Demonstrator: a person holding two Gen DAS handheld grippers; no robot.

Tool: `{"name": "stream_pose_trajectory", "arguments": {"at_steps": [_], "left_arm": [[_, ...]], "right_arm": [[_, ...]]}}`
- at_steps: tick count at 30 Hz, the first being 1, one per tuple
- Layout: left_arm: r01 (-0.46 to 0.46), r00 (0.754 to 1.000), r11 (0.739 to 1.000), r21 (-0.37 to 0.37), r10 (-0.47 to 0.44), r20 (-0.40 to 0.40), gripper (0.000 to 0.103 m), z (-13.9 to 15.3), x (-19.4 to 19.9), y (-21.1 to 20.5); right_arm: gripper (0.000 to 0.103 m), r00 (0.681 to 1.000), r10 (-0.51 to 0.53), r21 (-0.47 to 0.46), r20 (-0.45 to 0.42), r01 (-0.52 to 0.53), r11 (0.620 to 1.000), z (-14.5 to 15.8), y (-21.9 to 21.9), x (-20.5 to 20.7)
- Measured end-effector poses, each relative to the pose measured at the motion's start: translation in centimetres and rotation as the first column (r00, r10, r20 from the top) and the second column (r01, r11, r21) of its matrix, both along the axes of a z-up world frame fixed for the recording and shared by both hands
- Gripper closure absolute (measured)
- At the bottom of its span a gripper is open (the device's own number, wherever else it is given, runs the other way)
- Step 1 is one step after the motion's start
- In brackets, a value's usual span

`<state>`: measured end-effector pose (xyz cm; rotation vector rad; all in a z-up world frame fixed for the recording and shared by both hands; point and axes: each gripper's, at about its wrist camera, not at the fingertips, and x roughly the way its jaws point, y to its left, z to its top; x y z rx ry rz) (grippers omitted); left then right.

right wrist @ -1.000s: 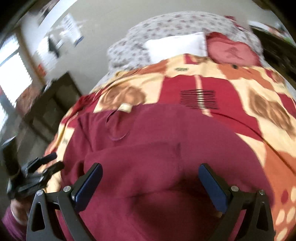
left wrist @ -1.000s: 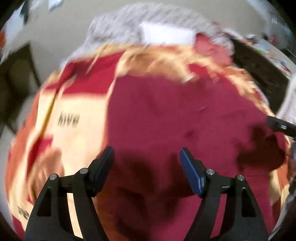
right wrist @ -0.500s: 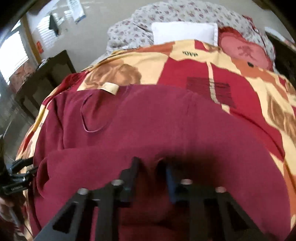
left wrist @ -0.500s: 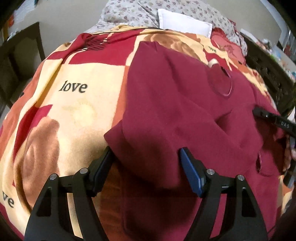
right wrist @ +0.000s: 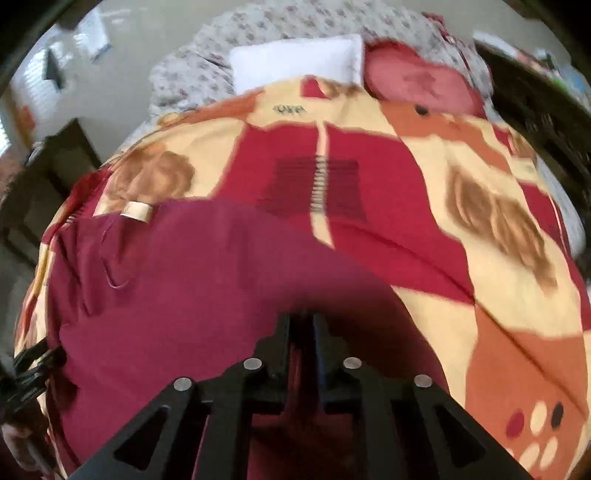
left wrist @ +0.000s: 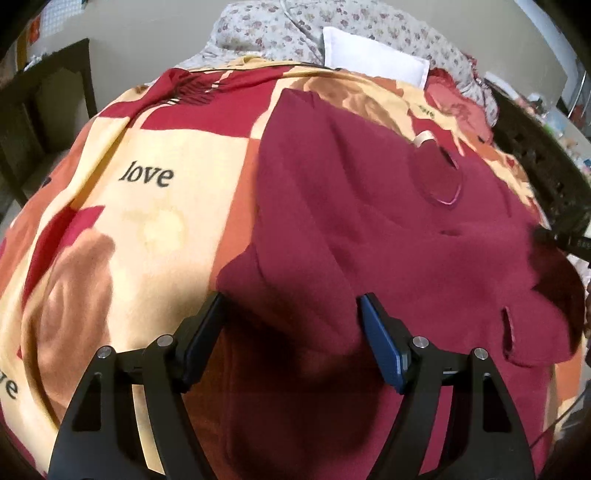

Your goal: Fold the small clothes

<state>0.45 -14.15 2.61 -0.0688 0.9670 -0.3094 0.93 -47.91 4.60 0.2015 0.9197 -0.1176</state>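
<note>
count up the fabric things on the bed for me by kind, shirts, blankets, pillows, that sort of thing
Maroon shirt: 1
Patterned blanket: 1
White pillow: 1
Red pillow: 1
Floral bedding: 1
Total: 5

Soft indoor light, fisheye-warped edges, right wrist view motion-blurred.
</note>
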Motion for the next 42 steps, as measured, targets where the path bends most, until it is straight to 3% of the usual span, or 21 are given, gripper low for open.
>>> {"name": "stream_pose_trajectory", "arguments": {"at_steps": [2, 3, 5, 7, 10, 14, 20, 22, 23, 24, 26, 31, 35, 38, 41, 42], "left_arm": [[-0.001, 1.000, 1.000, 0.001, 0.001, -0.002, 0.029, -0.1, -0.3, 0.5], [-0.003, 1.000, 1.000, -0.003, 0.003, -0.005, 0.029, -0.2, -0.3, 0.9], [-0.004, 1.000, 1.000, -0.015, 0.004, -0.011, 0.029, -0.3, -0.3, 1.1], [-0.007, 1.000, 1.000, -0.022, 0.007, -0.008, 0.029, -0.4, -0.4, 1.1], [-0.011, 1.000, 0.999, -0.036, 0.010, -0.009, 0.029, -0.6, -0.5, 1.2], [-0.007, 1.000, 0.998, -0.065, 0.006, -0.020, 0.029, -0.6, -0.5, 1.7], [0.003, 1.000, 0.997, -0.080, -0.004, -0.015, 0.029, -0.9, -0.4, 1.8], [0.005, 1.000, 0.997, -0.075, -0.005, -0.006, 0.028, -0.9, -0.5, 1.7], [0.004, 1.000, 0.997, -0.077, -0.004, -0.005, 0.028, -0.8, -0.4, 1.6], [0.003, 1.000, 0.997, -0.080, -0.003, -0.006, 0.028, -0.8, -0.4, 1.7], [-0.004, 1.000, 0.996, -0.091, 0.003, -0.007, 0.028, -0.4, -0.2, 1.9], [-0.067, 0.994, 0.995, -0.070, 0.073, 0.077, 0.028, 1.3, 0.5, 2.8], [-0.091, 0.996, 0.993, -0.074, 0.092, 0.010, 0.028, 0.3, 1.9, 2.6], [-0.075, 0.997, 0.996, -0.048, 0.076, 0.020, 0.028, 0.4, 1.9, 2.3], [-0.066, 0.996, 0.997, -0.040, 0.068, 0.060, 0.029, 1.4, 1.5, 2.4], [-0.067, 0.995, 0.997, -0.037, 0.070, 0.074, 0.028, 1.9, 1.4, 2.5]], "right_arm": [[0.084, 0.990, 0.089, 0.050, 0.105, -0.095, 0.994, 2.2, 2.1, -0.3], [0.079, 0.975, 0.178, 0.084, 0.135, -0.190, 0.978, 3.0, 4.1, 0.1], [0.054, 0.931, 0.321, 0.144, 0.176, -0.347, 0.927, 3.5, 7.8, 1.1], [0.054, 0.876, 0.436, 0.196, 0.206, -0.474, 0.859, 3.1, 12.0, 3.1], [0.054, 0.811, 0.563, 0.199, 0.158, -0.584, 0.787, 0.9, 18.0, 6.4], [0.054, 0.772, 0.630, 0.145, 0.088, -0.635, 0.759, -2.1, 22.4, 10.1], [0.055, 0.715, 0.695, 0.091, 0.074, -0.699, 0.710, -4.3, 24.8, 12.5], [0.072, 0.701, 0.712, 0.101, 0.032, -0.711, 0.696, -5.2, 25.4, 12.6], [0.085, 0.705, 0.709, 0.074, 0.012, -0.708, 0.703, -5.5, 25.6, 12.5], [0.092, 0.705, 0.709, 0.059, 0.009, -0.708, 0.704, -5.6, 25.6, 12.6], [0.096, 0.711, 0.702, 0.047, 0.040, -0.704, 0.709, -4.9, 25.2, 12.1], [0.099, 0.735, 0.660, -0.042, 0.156, -0.663, 0.748, -0.8, 25.5, 11.9], [0.099, 0.770, 0.624, -0.096, 0.134, -0.617, 0.781, -1.7, 27.2, 14.6], [0.099, 0.801, 0.590, -0.038, 0.105, -0.590, 0.807, -3.1, 26.8, 15.3], [0.093, 0.812, 0.565, 0.018, 0.144, -0.573, 0.819, -1.3, 23.8, 12.2], [0.086, 0.823, 0.544, 0.009, 0.162, -0.552, 0.834, -0.4, 21.9, 10.4]]}}
